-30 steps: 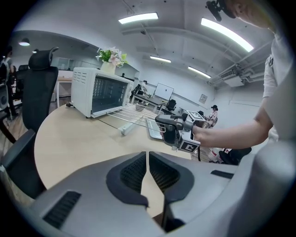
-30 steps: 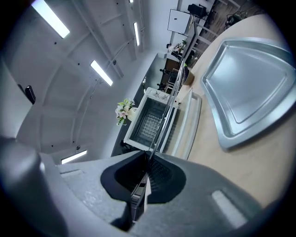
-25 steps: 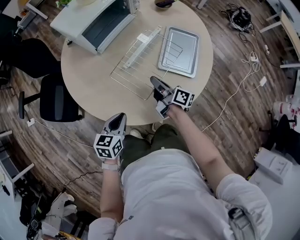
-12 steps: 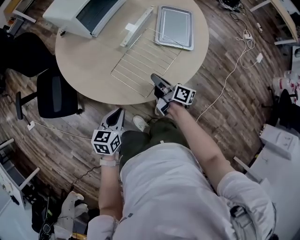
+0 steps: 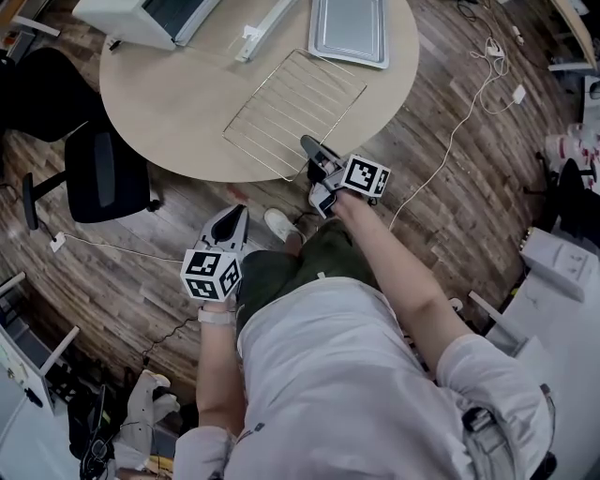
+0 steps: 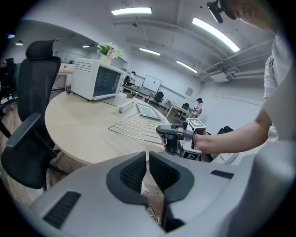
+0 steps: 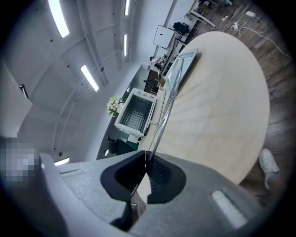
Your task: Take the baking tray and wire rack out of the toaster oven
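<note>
Wire rack: the silver wire oven rack lies flat on the round pale wooden table, outside the oven, with one corner at the table's edge nearest the person.
Baking tray: the rectangular grey metal baking tray also sits on the table, just beyond the rack's far end.
Toaster oven: the white box-shaped toaster oven stands at the table's far left edge, well apart from the rack.
White strip: a long white strip lies between the oven and the tray.
Right gripper: the right gripper is clenched on the rack's near corner. In the right gripper view the rack's edge wire runs straight into the closed jaws.
Left gripper: the left gripper has its jaws drawn together on nothing. It hangs over the wooden plank floor beside the person's leg, clear of the table.
Chair: a black office chair stands beside the table's left edge.
</note>
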The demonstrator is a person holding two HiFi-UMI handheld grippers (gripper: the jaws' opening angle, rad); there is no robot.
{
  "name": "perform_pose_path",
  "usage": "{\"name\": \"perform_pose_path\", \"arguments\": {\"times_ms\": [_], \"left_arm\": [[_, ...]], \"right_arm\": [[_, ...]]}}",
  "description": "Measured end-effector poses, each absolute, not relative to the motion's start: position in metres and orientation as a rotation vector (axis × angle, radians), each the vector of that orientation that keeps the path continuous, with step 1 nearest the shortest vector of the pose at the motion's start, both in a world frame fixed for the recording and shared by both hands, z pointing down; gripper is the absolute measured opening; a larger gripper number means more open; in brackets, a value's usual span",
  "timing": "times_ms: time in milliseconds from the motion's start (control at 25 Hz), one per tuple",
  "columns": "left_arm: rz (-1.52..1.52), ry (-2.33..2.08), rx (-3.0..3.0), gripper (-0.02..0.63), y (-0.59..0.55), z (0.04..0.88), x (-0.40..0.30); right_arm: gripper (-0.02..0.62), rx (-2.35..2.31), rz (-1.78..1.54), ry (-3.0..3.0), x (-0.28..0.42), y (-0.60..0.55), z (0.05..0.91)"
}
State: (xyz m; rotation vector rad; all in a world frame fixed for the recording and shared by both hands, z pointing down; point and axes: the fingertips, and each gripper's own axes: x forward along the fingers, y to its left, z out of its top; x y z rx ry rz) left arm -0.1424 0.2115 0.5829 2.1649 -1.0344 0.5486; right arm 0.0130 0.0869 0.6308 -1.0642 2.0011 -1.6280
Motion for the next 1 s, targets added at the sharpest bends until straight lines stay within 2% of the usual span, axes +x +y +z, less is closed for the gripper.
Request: {"name": "perform_pose_path", "arguments": {"times_ms": [560,760,1000], "left_arm": [[0.523,-1.071,2.126,0.002,0.217,0.591,-0.159],[0.509,-1.082,2.114,0.002,0.224,0.590,-0.169],[0.498,-1.098,2.108,0.002,0.225,0.593,-0.177]], "right_arm": [[0.012,-1.201,-1.655,2.034,-0.022,0.068,0.656],[0.045,-1.247,-1.690,2.065,-0.037,0.070,0.663],[0.155,-1.312,-1.742,2.082,-0.039,0.075,0.676]]}}
